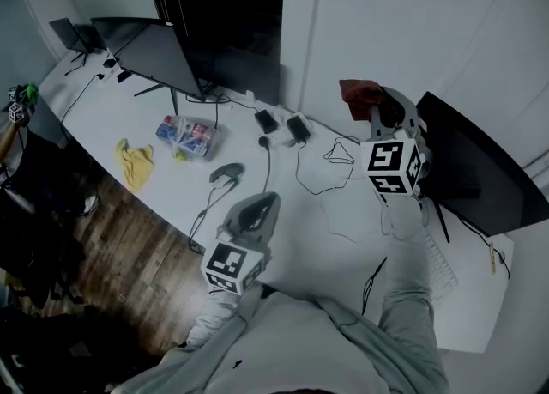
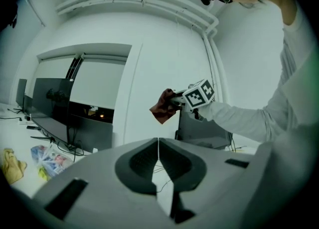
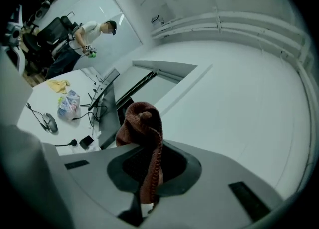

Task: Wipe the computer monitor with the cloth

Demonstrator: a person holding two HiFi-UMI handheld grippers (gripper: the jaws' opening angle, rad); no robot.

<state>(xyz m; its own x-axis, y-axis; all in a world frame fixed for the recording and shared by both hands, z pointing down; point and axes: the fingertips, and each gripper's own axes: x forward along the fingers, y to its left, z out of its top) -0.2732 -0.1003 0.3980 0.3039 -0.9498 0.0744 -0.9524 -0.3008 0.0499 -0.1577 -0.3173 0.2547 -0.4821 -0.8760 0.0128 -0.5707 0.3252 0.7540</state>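
Right gripper (image 1: 375, 116) was clamped on red cloth (image 1: 358, 94), held up just left of monitor (image 1: 480, 173); cloth bunched above jaws, a strip hung down between them; left gripper (image 1: 262, 205) had jaws together, empty, well left of monitor over desk (image 1: 343, 238); yellow rag (image 1: 135, 163) lay far left of monitor.

Gripper (image 1: 262, 209) (image 1: 378, 111): two; cloth (image 1: 360, 92) (image 1: 135, 163): two (one yellow); mouse (image 1: 226, 173): one.

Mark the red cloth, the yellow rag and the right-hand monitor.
red cloth (image 3: 142, 122): right gripper view, bunched top.
yellow rag (image 1: 135, 163): head view, its middle.
right-hand monitor (image 1: 480, 179): head view, middle of dark panel.
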